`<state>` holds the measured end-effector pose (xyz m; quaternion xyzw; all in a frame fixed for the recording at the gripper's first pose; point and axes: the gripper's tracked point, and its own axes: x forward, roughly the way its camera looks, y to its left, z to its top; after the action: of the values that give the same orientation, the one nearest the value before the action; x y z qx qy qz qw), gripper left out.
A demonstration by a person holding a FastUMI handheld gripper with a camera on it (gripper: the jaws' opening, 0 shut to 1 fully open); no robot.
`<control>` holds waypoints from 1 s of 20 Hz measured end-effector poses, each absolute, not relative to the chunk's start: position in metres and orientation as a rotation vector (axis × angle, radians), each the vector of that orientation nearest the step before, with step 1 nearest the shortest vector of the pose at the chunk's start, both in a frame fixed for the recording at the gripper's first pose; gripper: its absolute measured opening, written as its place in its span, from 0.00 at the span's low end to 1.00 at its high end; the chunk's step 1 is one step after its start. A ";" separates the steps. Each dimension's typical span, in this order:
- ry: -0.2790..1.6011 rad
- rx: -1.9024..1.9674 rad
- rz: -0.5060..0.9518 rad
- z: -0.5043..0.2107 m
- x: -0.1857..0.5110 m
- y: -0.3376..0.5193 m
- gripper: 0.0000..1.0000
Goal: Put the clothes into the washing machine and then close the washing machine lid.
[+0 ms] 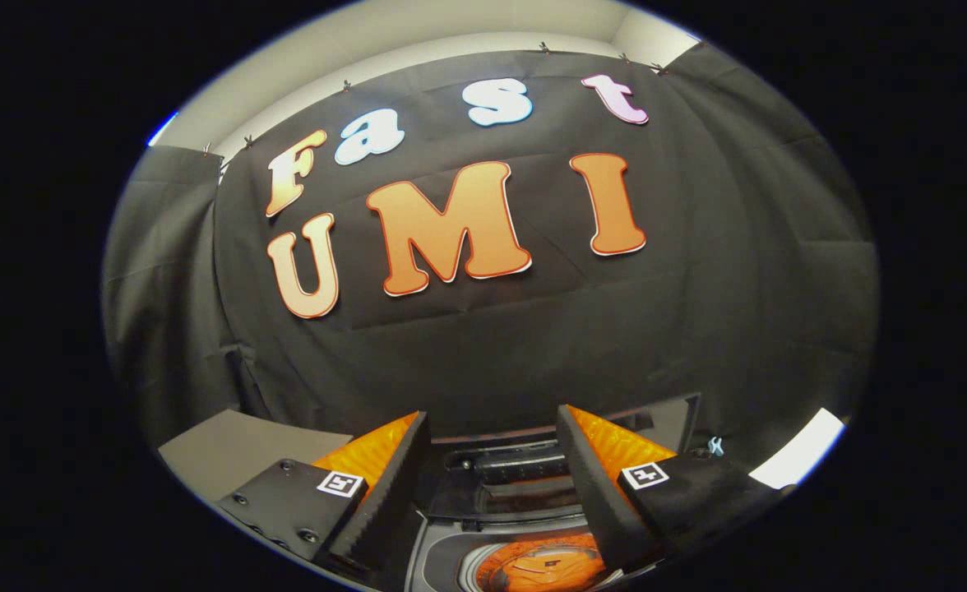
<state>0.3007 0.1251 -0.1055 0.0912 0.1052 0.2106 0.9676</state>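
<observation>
Gripper (492, 460) spread wide, holding nothing, 2 fingers (385, 481) above open washing machine (451, 551); orange clothes (537, 567) inside drum.

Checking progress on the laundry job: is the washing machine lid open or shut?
Open. Between the gripper's spread, empty fingers the washing machine drum opening shows, with orange clothes inside.

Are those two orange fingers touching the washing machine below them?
Apart. The gripper view shows the open gripper hovering above the washing machine, fingers spread, nothing between them.

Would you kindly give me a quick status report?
Gripper open, empty. Washing machine below fingers, lid up, drum visible. Nothing between fingers.
</observation>
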 end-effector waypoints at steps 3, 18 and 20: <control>0.208 0.159 0.399 -0.106 0.339 0.123 0.98; 0.341 0.021 0.279 -0.191 0.444 0.136 0.98; 0.335 -0.016 0.282 -0.196 0.444 0.136 0.98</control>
<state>0.4437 0.1365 -0.1955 -0.0080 0.1663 0.1399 0.9761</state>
